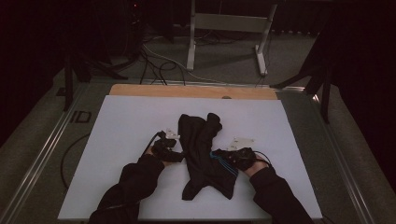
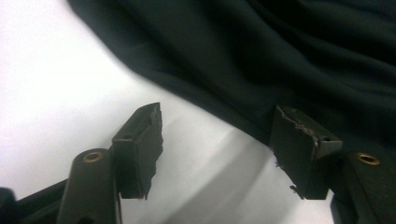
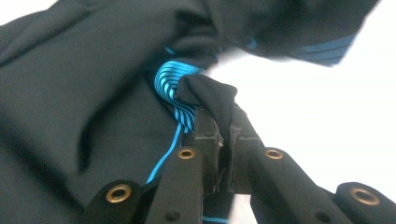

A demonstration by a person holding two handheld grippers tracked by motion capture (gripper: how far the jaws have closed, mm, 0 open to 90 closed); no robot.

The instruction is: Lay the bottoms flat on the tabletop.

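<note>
A black garment with blue stripes lies crumpled in the middle of the white board. My right gripper is shut on a bunched fold of this garment next to its blue striped trim; in the high view that gripper sits at the cloth's right edge. My left gripper stands open just above the board, its jaws apart with bare white surface between them and the garment's edge right in front. From above, the left gripper is at the cloth's left side.
The white board rests on a wooden table with metal rails along both sides. Cables and a white frame stand on the floor beyond the far edge.
</note>
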